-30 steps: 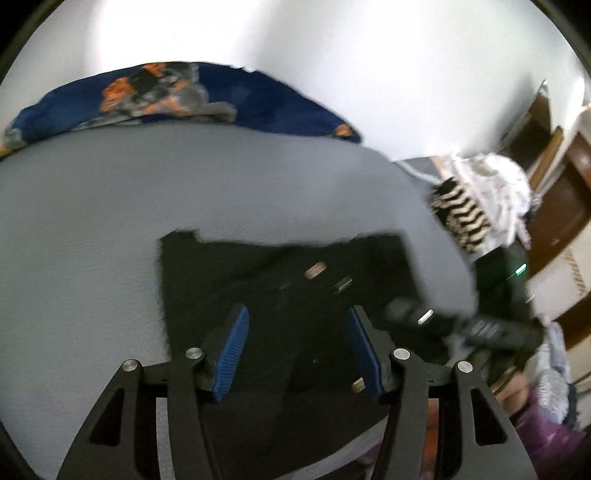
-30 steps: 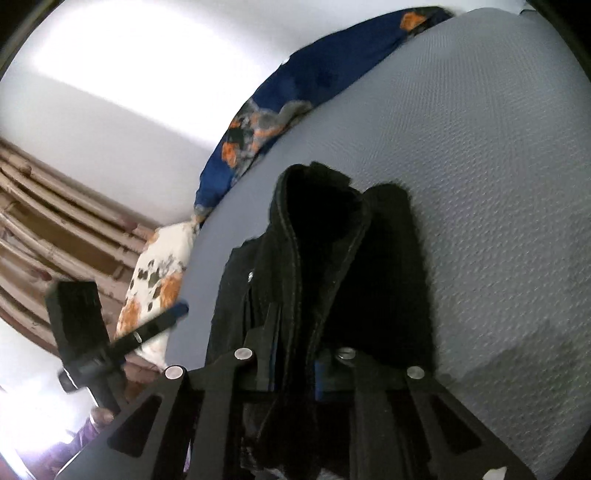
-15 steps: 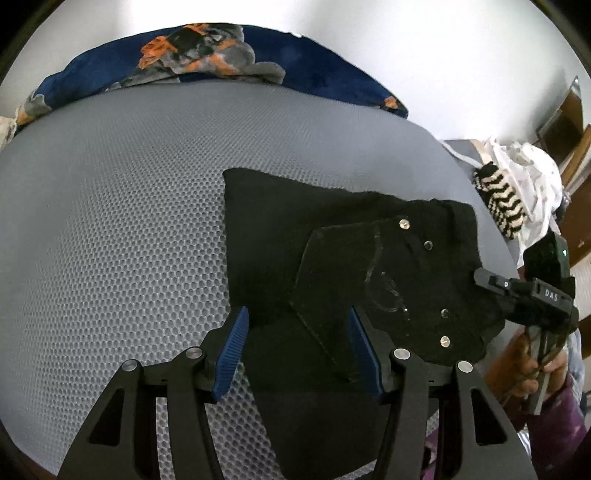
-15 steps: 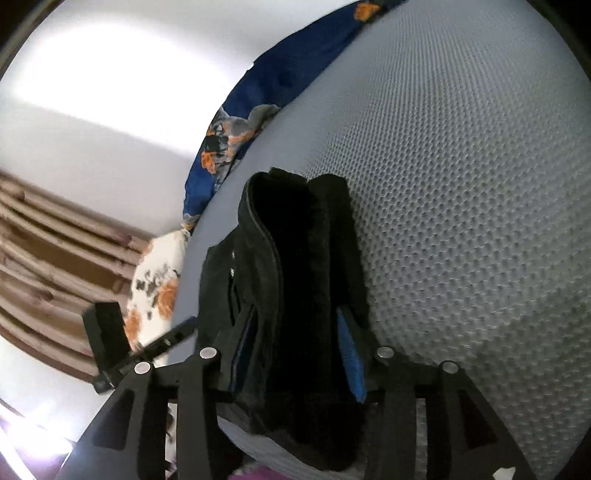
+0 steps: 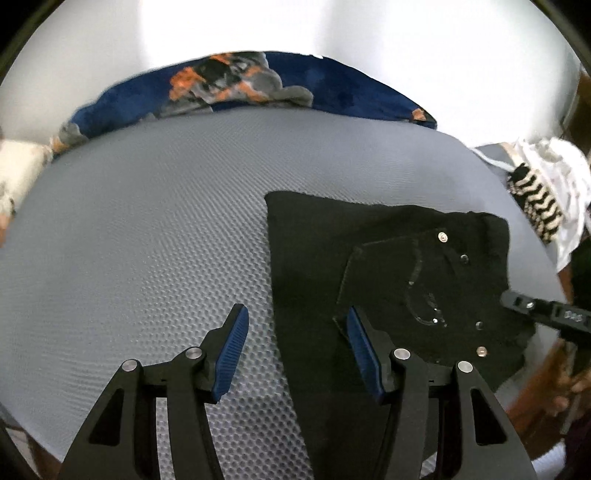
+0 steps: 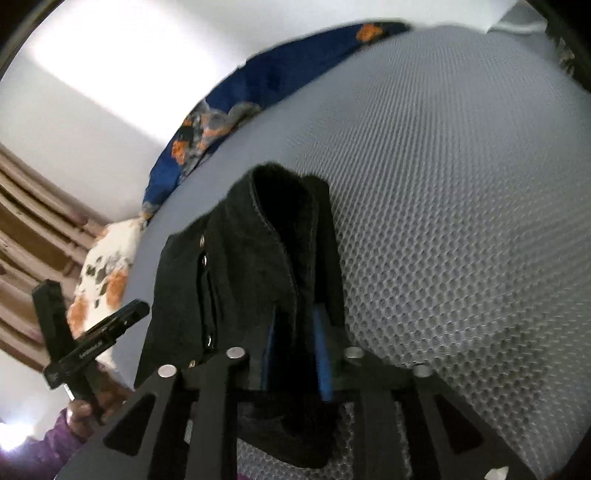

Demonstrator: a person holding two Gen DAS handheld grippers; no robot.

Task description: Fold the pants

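On the grey mesh bed (image 5: 155,229), the black pants (image 5: 388,280) are lying folded into a flat, roughly square bundle, with the metal studs (image 5: 442,236) and stitched pocket facing up. The left gripper (image 5: 295,350) is hovering low over the near edge of the pants with its jaws spread wide apart and gripping nothing; its right blue pad (image 5: 360,347) is sitting over the black cloth and its left one over bare mesh. The right gripper (image 6: 295,354) is reaching in from the far right side of the bundle, its jaws clamping a thick fold of the pants (image 6: 280,258) between the blue pads. A blue blanket (image 5: 258,88) with orange patches is lying along the far edge of the bed against the white wall (image 5: 332,29). White and striped clothes (image 5: 543,192) are piling up beside the bed at the right.
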